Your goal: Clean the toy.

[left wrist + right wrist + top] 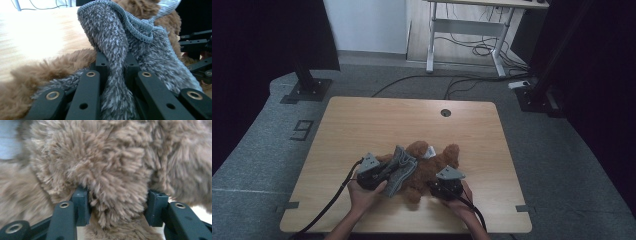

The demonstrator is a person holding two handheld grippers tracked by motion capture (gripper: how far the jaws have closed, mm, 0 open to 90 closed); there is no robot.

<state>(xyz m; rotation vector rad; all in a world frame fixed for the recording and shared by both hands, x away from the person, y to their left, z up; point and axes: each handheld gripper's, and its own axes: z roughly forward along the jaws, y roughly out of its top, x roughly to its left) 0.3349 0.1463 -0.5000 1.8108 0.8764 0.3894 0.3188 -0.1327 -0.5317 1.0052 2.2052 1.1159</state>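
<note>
Here the brown plush bear [429, 167] lies near the front middle of the worktop [362, 120], a grey fuzzy sock [401, 170] draped against its left side. The left gripper [384, 172] has its jaws closed on a fold of sock; the right gripper [437, 189] brackets a furry limb, pads at the pile. Both items look light, soft and compressible; grasp bunched fabric or a limb.
</note>
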